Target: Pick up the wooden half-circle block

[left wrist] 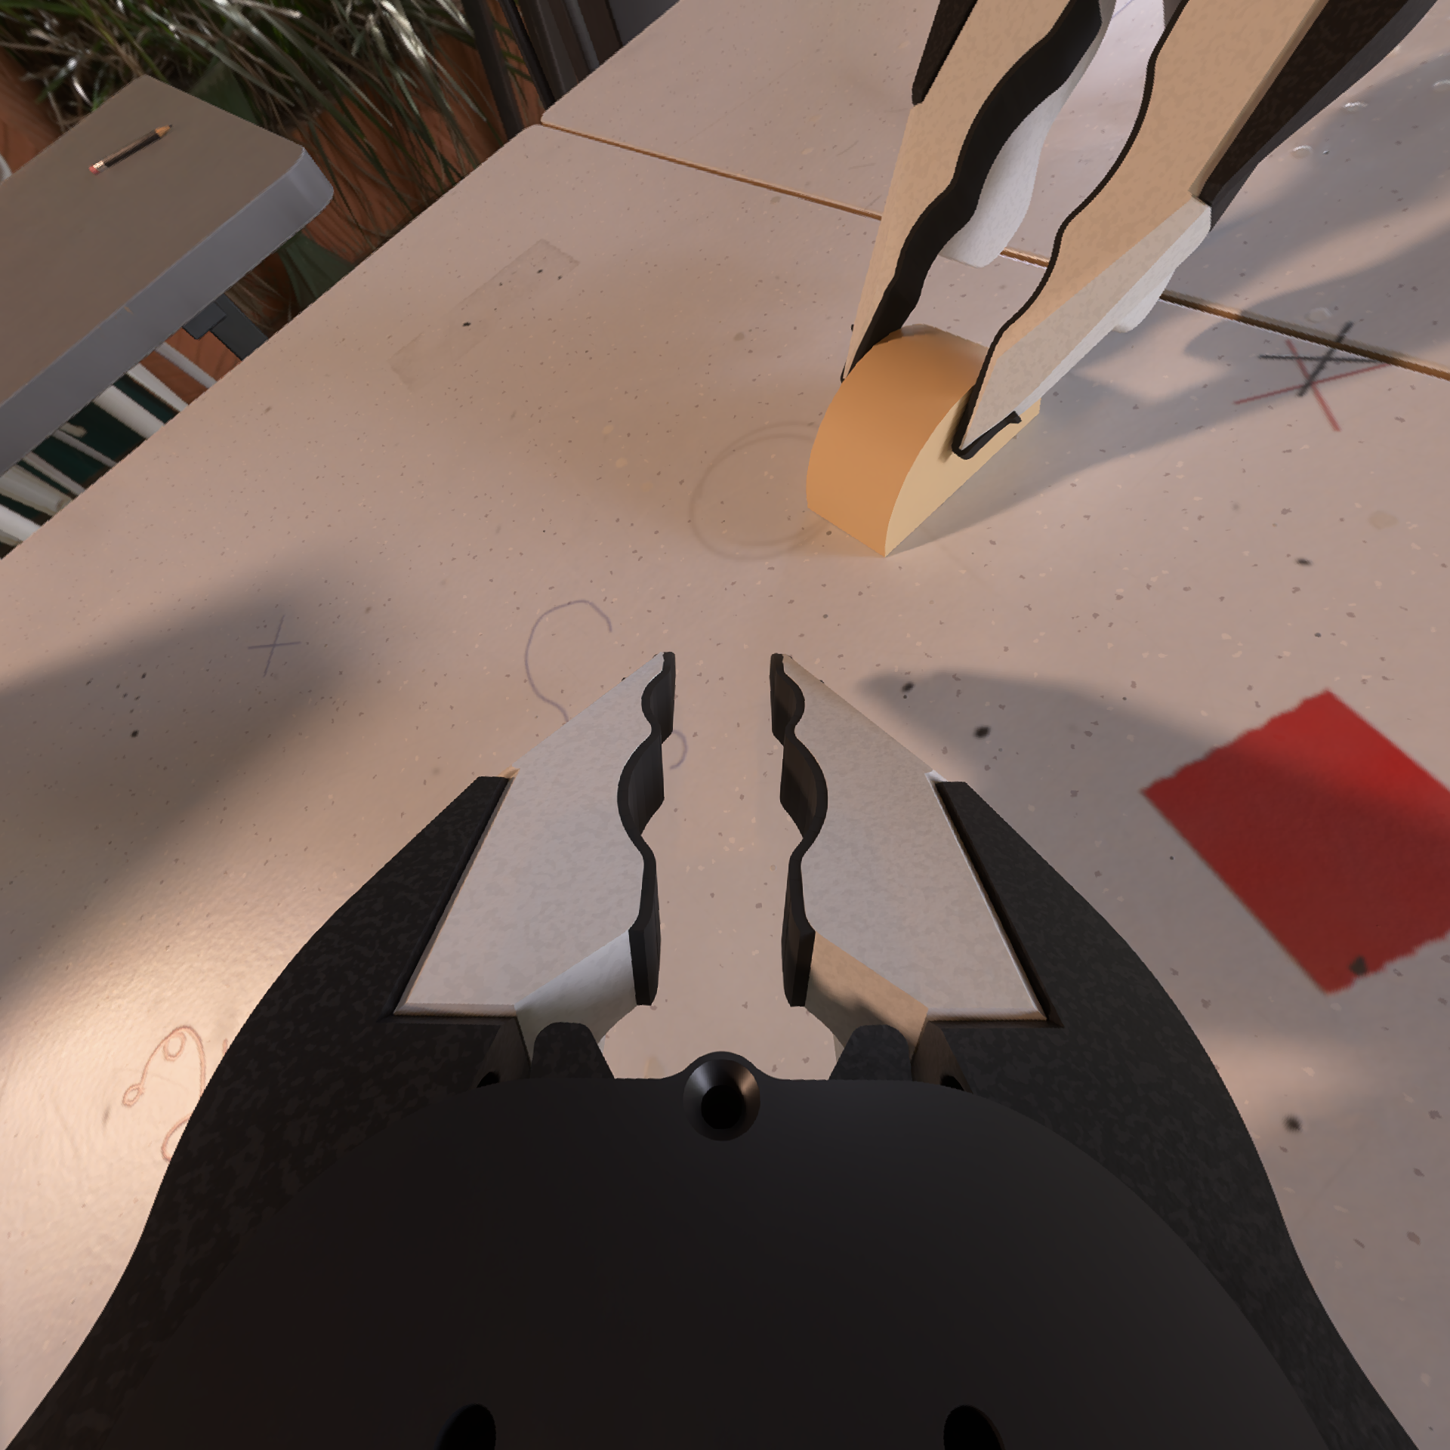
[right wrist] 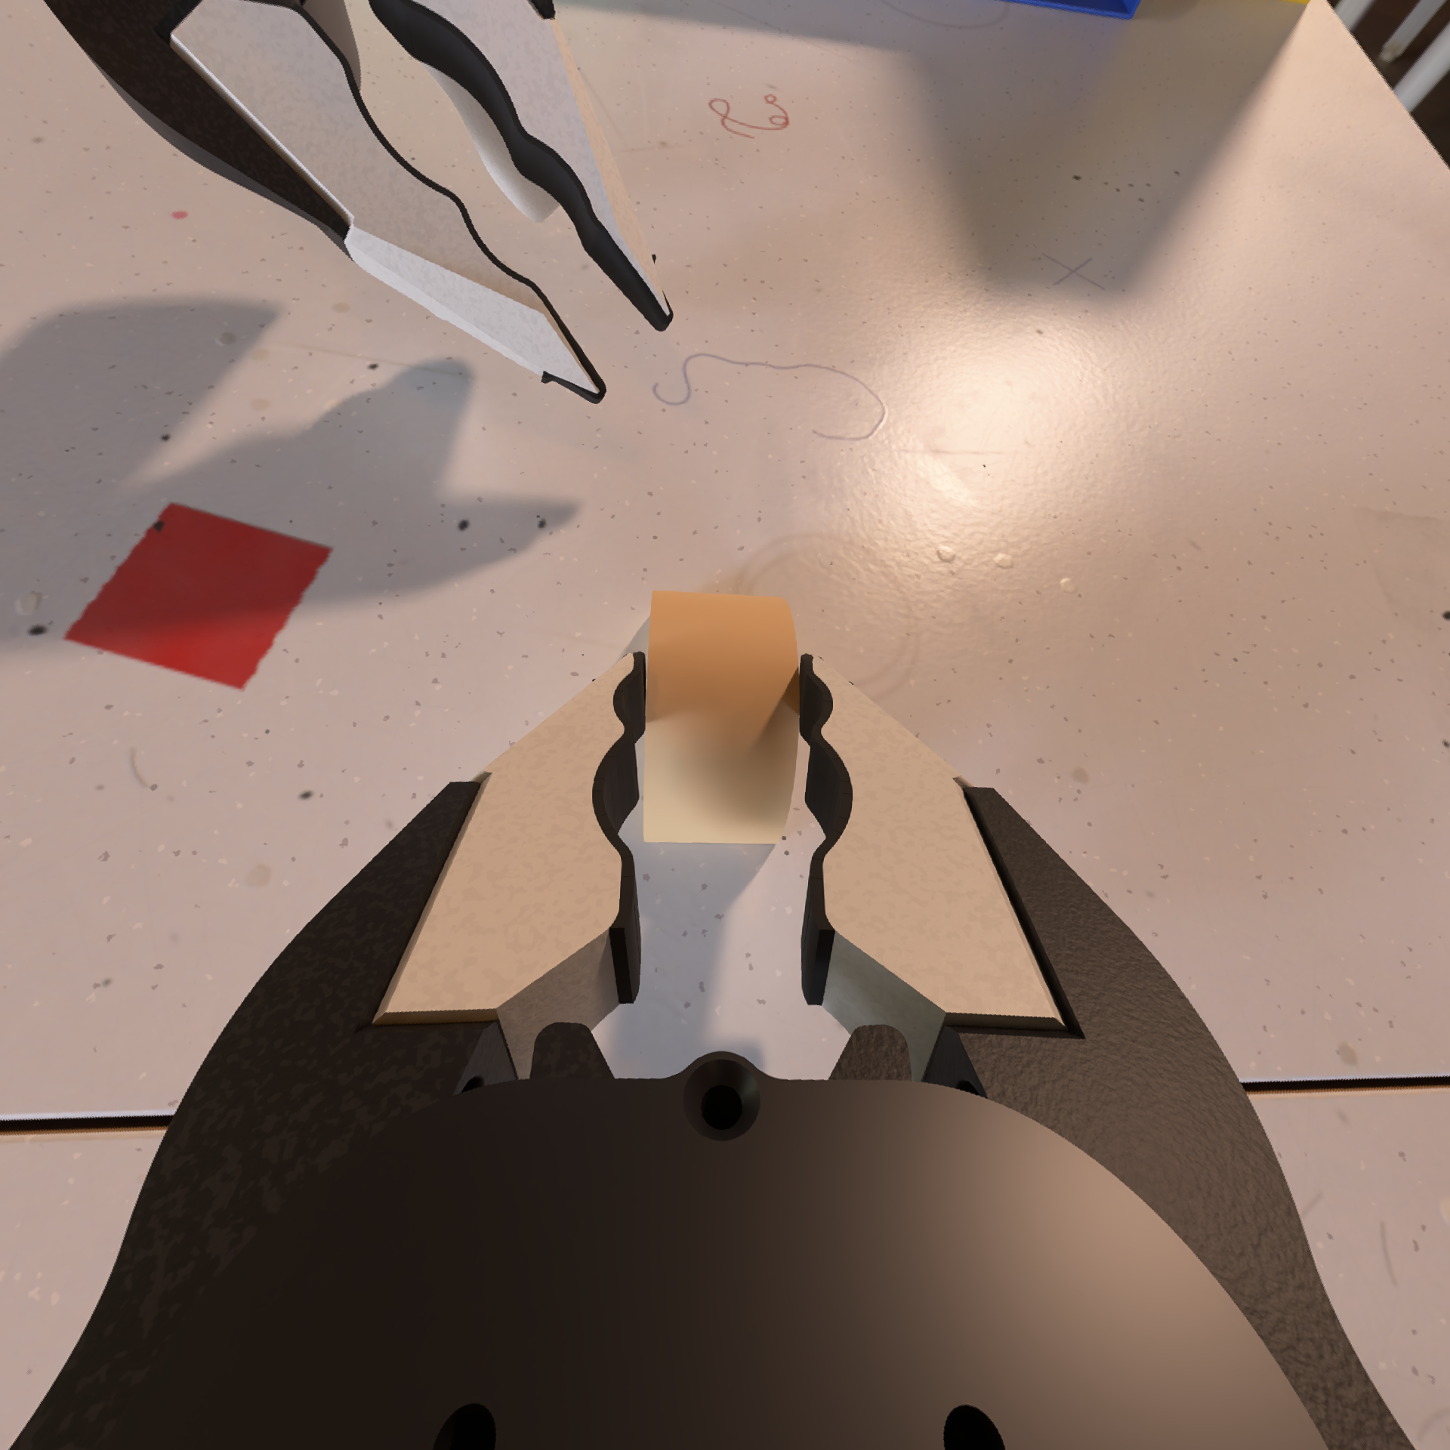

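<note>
The wooden half-circle block (left wrist: pixel 863 463) stands on its flat base on the pale speckled table (left wrist: pixel 471 471), curved side up. My right gripper (left wrist: pixel 908 413) comes down from above with one finger on each flat face of the block. In the right wrist view the block (right wrist: pixel 722 706) sits between the fingertips of the right gripper (right wrist: pixel 722 667), and both pads touch it. My left gripper (left wrist: pixel 722 667) hovers over bare table in front of the block, slightly open and empty. It also shows in the right wrist view (right wrist: pixel 634 357).
A red square patch (left wrist: pixel 1302 832) lies flat on the table to the right of my left gripper. A grey side table (left wrist: pixel 118 259) with a pencil (left wrist: pixel 129 149) stands beyond the left edge, with plants behind. A seam (left wrist: pixel 785 188) splits the tabletop. A blue object (right wrist: pixel 1075 8) sits at the far edge.
</note>
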